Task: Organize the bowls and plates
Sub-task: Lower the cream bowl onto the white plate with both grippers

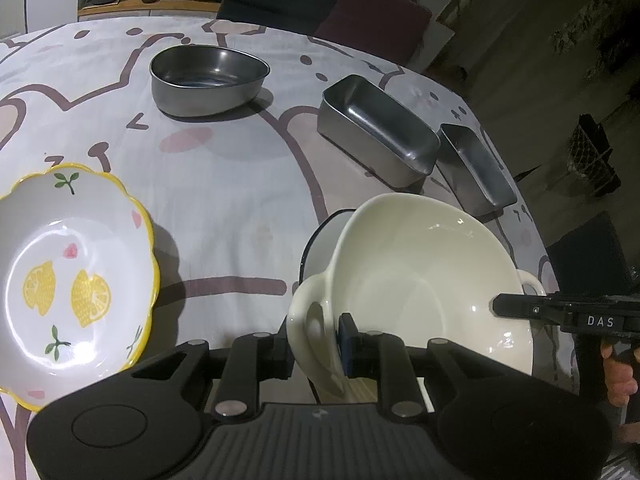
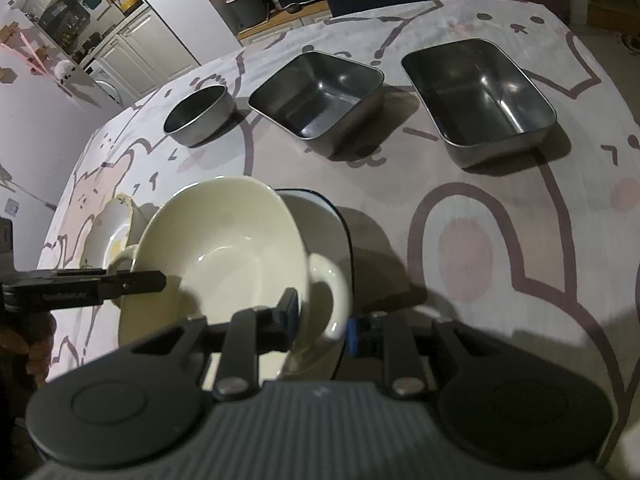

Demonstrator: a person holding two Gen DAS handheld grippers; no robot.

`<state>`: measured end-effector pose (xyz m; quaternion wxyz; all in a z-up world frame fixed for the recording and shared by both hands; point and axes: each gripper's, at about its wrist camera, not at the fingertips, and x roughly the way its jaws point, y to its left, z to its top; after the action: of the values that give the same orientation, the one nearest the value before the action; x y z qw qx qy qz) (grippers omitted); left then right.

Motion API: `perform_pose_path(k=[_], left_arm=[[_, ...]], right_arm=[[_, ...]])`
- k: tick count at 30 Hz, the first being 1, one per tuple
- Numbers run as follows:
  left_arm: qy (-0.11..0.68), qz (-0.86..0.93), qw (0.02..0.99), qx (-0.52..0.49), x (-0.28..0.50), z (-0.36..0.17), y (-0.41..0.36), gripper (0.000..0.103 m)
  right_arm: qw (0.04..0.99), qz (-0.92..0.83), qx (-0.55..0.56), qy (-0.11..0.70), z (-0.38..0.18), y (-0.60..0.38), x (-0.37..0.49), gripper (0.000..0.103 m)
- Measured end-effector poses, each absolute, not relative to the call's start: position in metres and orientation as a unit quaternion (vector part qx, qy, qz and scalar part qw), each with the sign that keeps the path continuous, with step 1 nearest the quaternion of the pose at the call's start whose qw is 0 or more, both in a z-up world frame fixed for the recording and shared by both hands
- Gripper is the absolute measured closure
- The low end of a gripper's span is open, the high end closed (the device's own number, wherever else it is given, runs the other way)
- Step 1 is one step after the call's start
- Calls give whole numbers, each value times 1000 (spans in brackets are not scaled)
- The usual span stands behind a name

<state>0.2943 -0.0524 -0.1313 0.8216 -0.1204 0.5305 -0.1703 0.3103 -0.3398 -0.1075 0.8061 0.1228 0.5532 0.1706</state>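
A cream two-handled bowl [image 1: 420,272] [image 2: 224,248] is tilted over a white dish with a dark blue rim [image 1: 322,240] [image 2: 324,220]. My left gripper [image 1: 316,342] is shut on the bowl's left handle. My right gripper [image 2: 322,320] is shut on its right handle. Each gripper also shows in the other's view as a black finger at the bowl's rim: the right gripper [image 1: 520,308] and the left gripper [image 2: 136,280]. A scalloped plate with lemons and a yellow rim [image 1: 72,280] [image 2: 110,232] lies to the left of the bowl.
Three empty steel containers stand further back on the patterned tablecloth [image 1: 240,184]: a rounded bowl [image 1: 208,80] [image 2: 200,118], a rectangular tray [image 1: 376,128] [image 2: 320,96] and another tray [image 1: 476,168] [image 2: 480,96]. The table edge drops off at the right in the left wrist view.
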Motion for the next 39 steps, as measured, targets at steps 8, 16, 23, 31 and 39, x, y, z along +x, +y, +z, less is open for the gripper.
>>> perform_pose_path(k=[8, 16, 23, 31, 39], left_arm=[[535, -167, 821, -113, 296, -133, -55, 78], [538, -165, 819, -111, 297, -135, -56, 78], [540, -164, 818, -109, 298, -136, -57, 77], [545, -163, 815, -106, 299, -138, -58, 76], [546, -160, 817, -97, 299, -138, -60, 75]], right_arm=[[805, 167, 112, 558, -109, -338, 313, 74], [804, 166, 108, 561, -111, -337, 314, 74], [803, 166, 105, 563, -112, -336, 315, 73], [802, 165, 97, 566, -113, -333, 316, 73], [802, 163, 90, 567, -113, -331, 316, 73]])
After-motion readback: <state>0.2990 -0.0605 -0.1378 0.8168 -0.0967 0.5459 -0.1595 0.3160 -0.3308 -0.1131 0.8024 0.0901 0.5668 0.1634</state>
